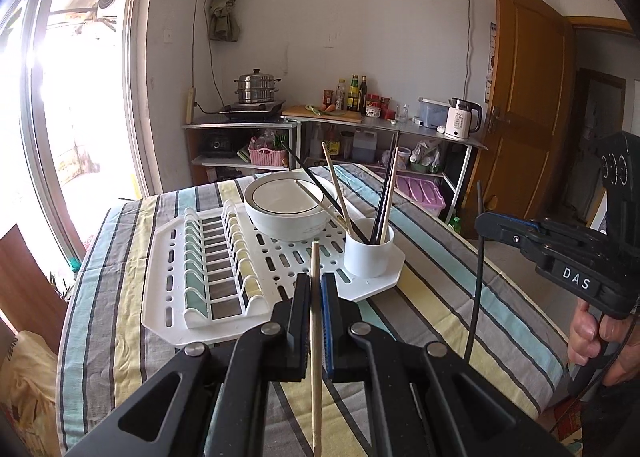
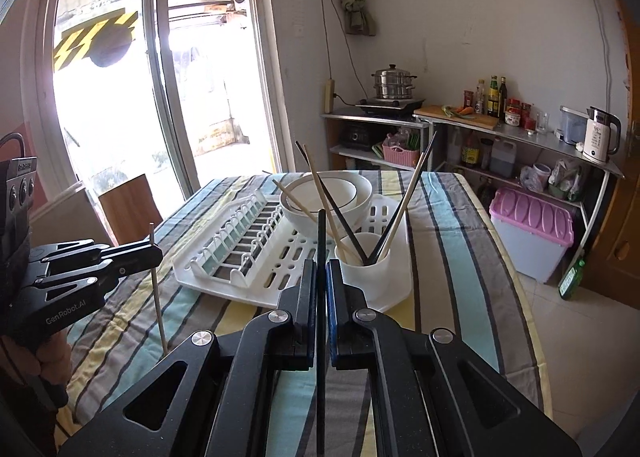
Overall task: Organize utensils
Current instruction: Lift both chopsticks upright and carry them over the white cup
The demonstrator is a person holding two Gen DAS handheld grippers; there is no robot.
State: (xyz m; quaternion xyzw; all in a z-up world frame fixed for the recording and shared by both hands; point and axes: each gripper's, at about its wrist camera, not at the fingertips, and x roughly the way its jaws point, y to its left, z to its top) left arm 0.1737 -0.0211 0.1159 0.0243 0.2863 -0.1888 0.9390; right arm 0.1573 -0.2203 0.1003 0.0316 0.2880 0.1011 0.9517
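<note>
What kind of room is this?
Most likely a home kitchen with an eating table. A steamer pot sits on a cooktop, sauce bottles and an electric kettle stand on a metal shelf, and a dish rack lies on the striped tablecloth.

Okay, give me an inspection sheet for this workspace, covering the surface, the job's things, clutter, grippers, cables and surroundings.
Surface: table with striped cloth.
Job's things: white drying rack holding a white bowl and a white utensil cup; wooden and black chopsticks stand in the cup, more lean across the bowl.
Clutter: nothing seen on the table beyond these.
Grippers: left gripper shut on a wooden chopstick; right gripper shut on a black chopstick; both above the table.
Cables: a black cable hangs by the right gripper.
Surroundings: glass door, shelves with steamer pot, bottles, kettle, wooden door.
</note>
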